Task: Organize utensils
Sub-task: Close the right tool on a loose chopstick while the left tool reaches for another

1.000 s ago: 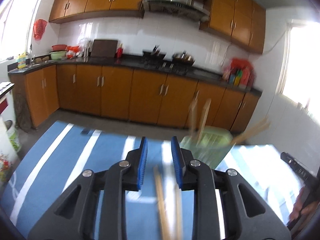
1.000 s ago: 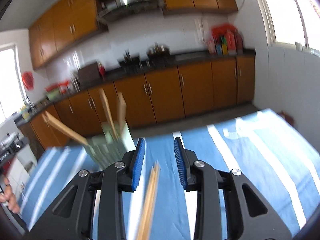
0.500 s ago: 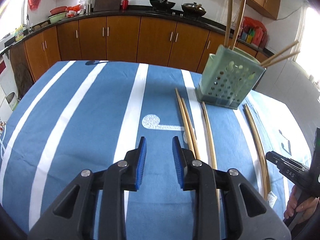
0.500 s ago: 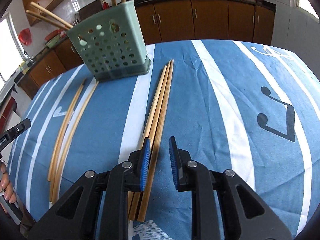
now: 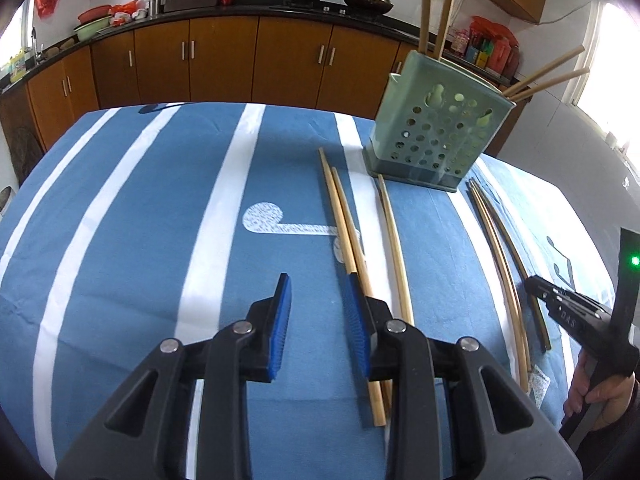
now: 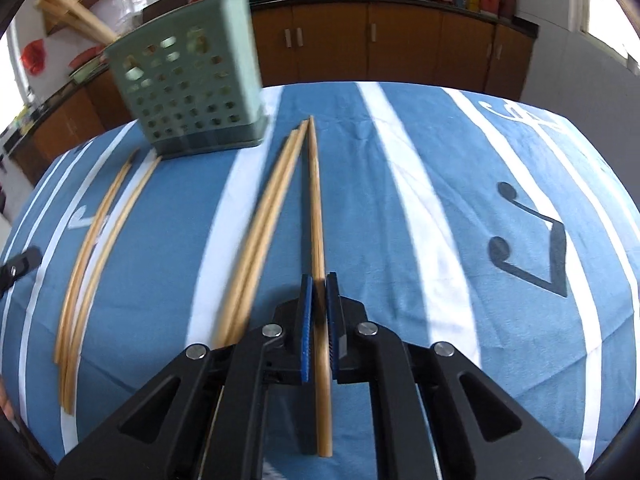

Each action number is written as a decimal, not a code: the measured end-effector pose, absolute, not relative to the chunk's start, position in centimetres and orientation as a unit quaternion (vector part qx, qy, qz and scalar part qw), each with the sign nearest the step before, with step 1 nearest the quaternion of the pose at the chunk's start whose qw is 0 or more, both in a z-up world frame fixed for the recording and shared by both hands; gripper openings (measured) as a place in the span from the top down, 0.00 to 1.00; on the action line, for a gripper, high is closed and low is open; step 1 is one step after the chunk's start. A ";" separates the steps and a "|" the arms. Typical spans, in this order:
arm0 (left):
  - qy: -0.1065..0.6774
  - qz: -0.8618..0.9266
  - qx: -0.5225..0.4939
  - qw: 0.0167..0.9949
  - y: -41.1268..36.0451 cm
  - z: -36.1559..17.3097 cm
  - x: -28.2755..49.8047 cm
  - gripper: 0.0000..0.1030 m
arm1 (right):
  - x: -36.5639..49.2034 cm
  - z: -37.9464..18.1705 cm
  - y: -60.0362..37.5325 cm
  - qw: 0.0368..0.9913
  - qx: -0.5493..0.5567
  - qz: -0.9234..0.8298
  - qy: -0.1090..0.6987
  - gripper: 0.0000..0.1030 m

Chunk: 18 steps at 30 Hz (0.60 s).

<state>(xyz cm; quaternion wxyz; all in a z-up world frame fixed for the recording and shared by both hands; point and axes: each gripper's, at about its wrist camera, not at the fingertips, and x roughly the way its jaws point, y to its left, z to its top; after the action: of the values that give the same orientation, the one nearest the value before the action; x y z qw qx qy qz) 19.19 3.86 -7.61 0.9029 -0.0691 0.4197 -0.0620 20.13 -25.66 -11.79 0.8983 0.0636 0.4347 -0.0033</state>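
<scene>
A green perforated utensil holder (image 5: 436,144) stands on the blue striped cloth with several chopsticks upright in it. Loose wooden chopsticks lie in front of it. My left gripper (image 5: 319,284) is open and low over the cloth, nothing between its pads; its right finger (image 5: 358,320) overlaps a pair of chopsticks (image 5: 340,216). A single chopstick (image 5: 394,232) lies just right of them. My right gripper (image 6: 319,280) is shut on one chopstick (image 6: 315,200), which points toward the holder (image 6: 188,92). Two more chopsticks (image 6: 268,208) lie just left of it.
Another bundle of chopsticks (image 6: 92,240) curves along the left of the right wrist view. A hand (image 5: 600,392) holds the right gripper (image 5: 560,308) at the cloth's right side. The table's far edge lies behind the holder, with brown kitchen cabinets (image 5: 224,60) beyond.
Both grippers came down and tilted toward the table. The right jaws closed onto one chopstick, which now lies angled apart from its two neighbours. The left jaws kept their gap.
</scene>
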 end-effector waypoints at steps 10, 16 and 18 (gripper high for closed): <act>0.446 -0.092 -0.046 0.889 1.6 -9.5 19.4 0.81 | 20.1 -11.9 -27.0 0.900 0.071 -0.012 0.430 0.93; 0.451 -0.096 -0.029 0.887 0.8 -10.1 19.3 0.82 | 20.0 -11.9 -27.1 0.900 0.075 -0.009 0.430 0.93; 0.451 -0.094 -0.023 0.887 0.7 -10.1 19.3 0.83 | 20.0 -11.9 -27.1 0.899 0.075 -0.009 0.430 0.93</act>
<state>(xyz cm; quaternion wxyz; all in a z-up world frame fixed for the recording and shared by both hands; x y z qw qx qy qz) 19.33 0.69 -10.10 0.8874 -0.0234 0.4506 -0.0940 19.98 -27.06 -11.88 0.8995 0.0751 0.4304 -0.0089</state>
